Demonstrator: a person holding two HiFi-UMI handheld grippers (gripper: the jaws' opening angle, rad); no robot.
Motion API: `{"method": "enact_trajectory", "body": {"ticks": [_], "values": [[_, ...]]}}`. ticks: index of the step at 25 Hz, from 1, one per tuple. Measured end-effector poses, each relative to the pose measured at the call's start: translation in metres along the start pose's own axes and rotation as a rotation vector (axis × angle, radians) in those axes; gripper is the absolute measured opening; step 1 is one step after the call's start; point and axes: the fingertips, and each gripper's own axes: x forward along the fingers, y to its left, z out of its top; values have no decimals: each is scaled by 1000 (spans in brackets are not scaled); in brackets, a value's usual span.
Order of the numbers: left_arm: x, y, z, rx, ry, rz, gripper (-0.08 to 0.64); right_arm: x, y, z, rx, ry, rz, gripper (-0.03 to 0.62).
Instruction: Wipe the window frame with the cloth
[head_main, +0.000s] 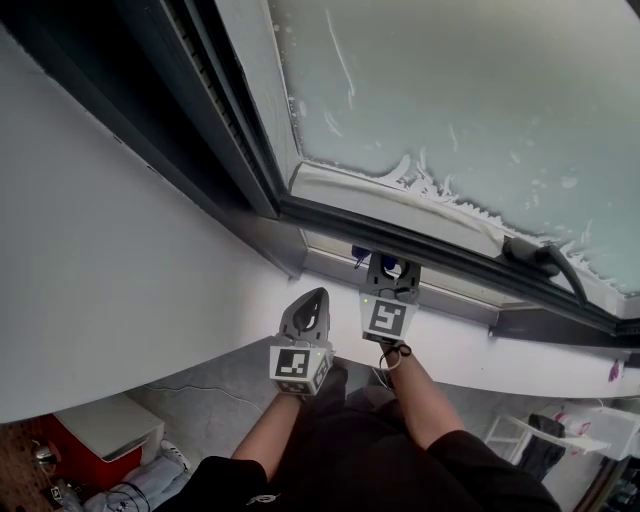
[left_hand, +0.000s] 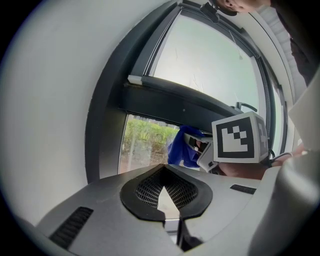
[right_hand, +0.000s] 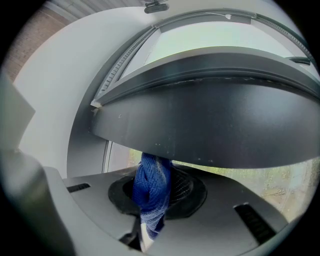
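Right gripper (head_main: 383, 268) clenches bunched blue knitted cloth (right_hand: 152, 192) against dark grey window frame (right_hand: 210, 125) directly above; I read its rail running sideways. Left gripper (head_main: 315, 300) closed, empty.

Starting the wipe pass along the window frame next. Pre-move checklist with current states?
1. Blue cloth gripped by the right tongs: ok, clamped between the jaws.
2. Cloth at the work surface: ok, its top reaches the lower edge of the dark sash rail.
3. Left tongs out of the way: ok, shut, empty, beside the right tongs and off the frame.
4. Window handle further right on the sash: cannot tell whether it crosses the wipe line.
5. Firm pressure on the rail: cannot tell.
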Motion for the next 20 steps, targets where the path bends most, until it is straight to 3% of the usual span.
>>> {"method": "enact_trajectory", "body": {"ticks": [20], "values": [[-10,32,0,-15,-2,50,5,24,49,7,-9,-4,88,37]]}}
